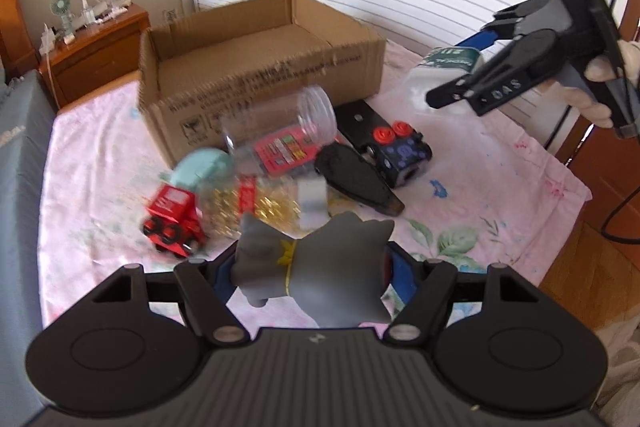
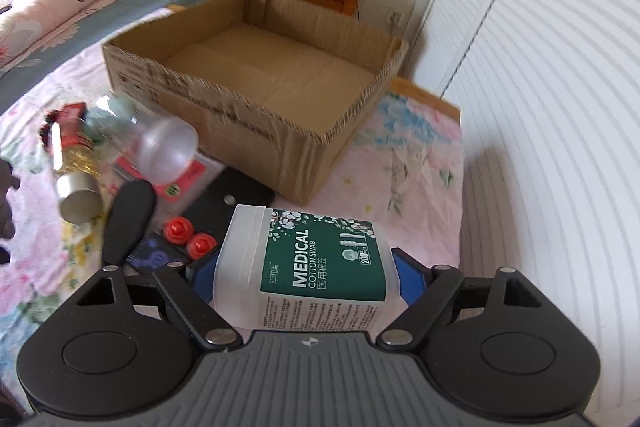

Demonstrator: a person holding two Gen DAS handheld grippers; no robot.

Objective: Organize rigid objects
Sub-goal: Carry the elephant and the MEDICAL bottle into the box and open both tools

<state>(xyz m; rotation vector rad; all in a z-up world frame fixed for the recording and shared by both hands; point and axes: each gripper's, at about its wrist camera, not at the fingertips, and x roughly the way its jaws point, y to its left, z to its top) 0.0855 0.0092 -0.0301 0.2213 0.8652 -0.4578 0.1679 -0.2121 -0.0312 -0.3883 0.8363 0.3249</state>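
**Both grippers loaded above the pink cloth**

The left gripper [image 1: 310,269] pinches a grey rubbery figurine [image 1: 320,267] with a yellow band, its blue pads pressed to either side. The right gripper [image 2: 306,273] clamps a white tub of medical cotton swabs [image 2: 312,263] with a green label, held clear of the pink floral cloth [image 2: 400,179].

Just beyond lie a red toy truck [image 1: 174,223], a clear plastic jar [image 1: 288,131], a black oval case [image 1: 356,179] and a dark cube with two red knobs [image 1: 400,151]. Behind them stands the open cardboard box [image 2: 304,131], its brown floor bare.
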